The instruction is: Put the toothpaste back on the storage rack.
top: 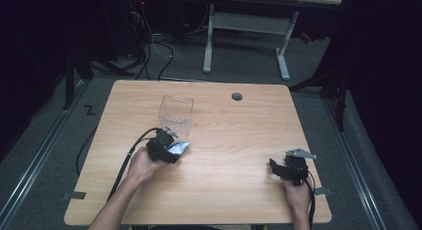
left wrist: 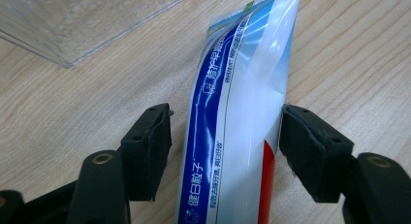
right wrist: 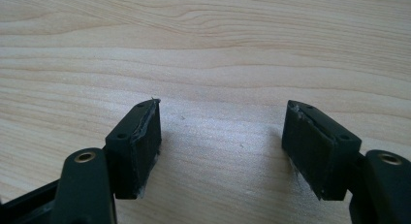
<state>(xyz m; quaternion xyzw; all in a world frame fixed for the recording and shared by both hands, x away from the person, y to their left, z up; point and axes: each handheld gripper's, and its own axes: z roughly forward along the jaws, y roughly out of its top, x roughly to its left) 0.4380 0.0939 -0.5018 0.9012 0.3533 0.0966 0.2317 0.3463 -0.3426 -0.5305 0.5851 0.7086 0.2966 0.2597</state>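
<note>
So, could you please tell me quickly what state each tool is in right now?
Left tool: open, jaws astride the toothpaste tube, right jaw at its edge, left jaw apart from it.
Right tool: open, nothing between its jaws.

The wooden table [top: 229, 140] is mostly bare. The right half of the high view, from the middle to the right edge, gives free passage; there only the small grey grommet hole [top: 237, 96] sits flush near the far edge.

In the left centre, the clear plastic container [top: 175, 113] stands upright and blocks the way toward the far side. Just below it lies the blue and white tube [top: 179, 148], with a narrow gap between the 2.

In the left gripper view, the tube [left wrist: 237, 132] fills most of the space between the jaws of the left gripper [left wrist: 225, 141]; a slim gap stays at the left jaw.

In the right gripper view, the right gripper [right wrist: 220, 146] has bare wood between its wide jaws.
</note>
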